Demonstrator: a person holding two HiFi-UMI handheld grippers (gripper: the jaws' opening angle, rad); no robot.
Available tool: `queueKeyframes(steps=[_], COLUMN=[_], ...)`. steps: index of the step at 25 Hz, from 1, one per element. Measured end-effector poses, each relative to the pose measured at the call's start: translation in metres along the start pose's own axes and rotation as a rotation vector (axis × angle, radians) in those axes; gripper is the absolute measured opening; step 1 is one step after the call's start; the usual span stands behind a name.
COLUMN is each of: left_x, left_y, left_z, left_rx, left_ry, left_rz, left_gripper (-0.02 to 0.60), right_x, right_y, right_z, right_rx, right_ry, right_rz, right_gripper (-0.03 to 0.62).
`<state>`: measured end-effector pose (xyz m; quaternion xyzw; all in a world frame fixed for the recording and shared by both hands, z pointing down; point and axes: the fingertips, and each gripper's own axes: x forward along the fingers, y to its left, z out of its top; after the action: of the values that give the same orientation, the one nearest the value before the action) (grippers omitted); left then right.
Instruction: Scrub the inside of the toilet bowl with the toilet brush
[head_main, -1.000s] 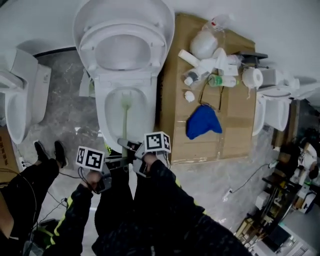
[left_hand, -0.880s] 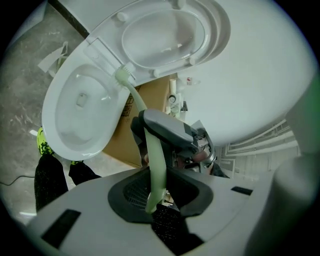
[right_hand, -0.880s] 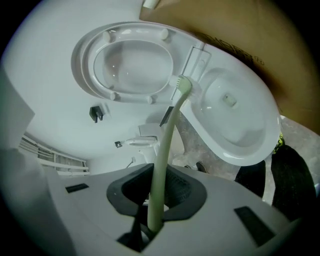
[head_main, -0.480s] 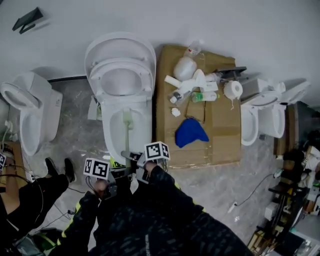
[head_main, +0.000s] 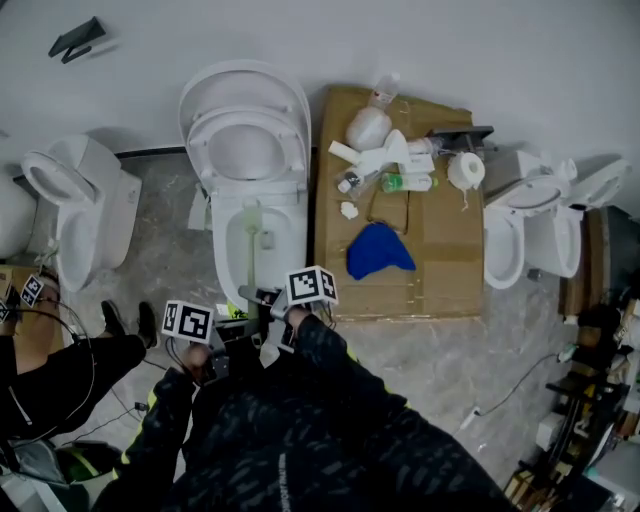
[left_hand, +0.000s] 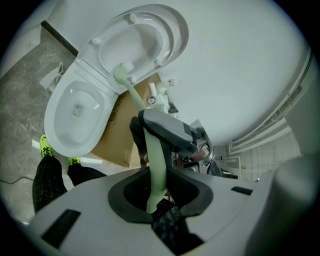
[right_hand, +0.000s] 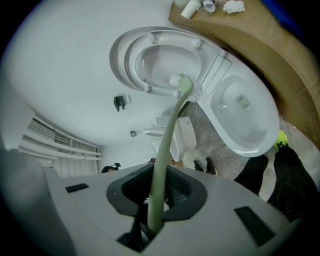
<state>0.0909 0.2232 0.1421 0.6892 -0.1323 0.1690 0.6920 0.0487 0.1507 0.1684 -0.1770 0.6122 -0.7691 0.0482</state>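
Straight ahead of both grippers, the pale green toilet brush (right_hand: 168, 137) runs lengthwise over the toilet bowl (head_main: 288, 243), with its bristles at the far back rim. The left gripper (left_hand: 151, 202) and the right gripper (right_hand: 154, 220) each have their fingers clamped on the handle, the right nearer the bristles.

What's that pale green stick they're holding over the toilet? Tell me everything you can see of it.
It is a toilet brush: a long, slim, pale green handle, plastic by its look, slightly curved, ending in a small head with white bristles. Both grippers are shut on its near end, the right gripper ahead of the left gripper. The head hangs over the back of the open toilet bowl; contact with the porcelain cannot be told.
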Motion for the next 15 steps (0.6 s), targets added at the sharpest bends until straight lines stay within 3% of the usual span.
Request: queueKeyframes(steps=[3,15], left_x=[0.001,0.005], left_y=[-0.003,-0.018], left_z=[-0.004,-0.065], left_rx=[0.040,0.033], left_ry=[-0.010,-0.005], left_rz=[0.019,-0.016], left_gripper=[0.089,0.089], right_x=[-0.005,-0.032], right_y=[0.003,0.001], right_z=[-0.006,-0.058], right_rx=[-0.017,-0.041], right_ry=[0.006,-0.028], right_rz=[0.011,-0.005], right_gripper=[0.060,0.060])
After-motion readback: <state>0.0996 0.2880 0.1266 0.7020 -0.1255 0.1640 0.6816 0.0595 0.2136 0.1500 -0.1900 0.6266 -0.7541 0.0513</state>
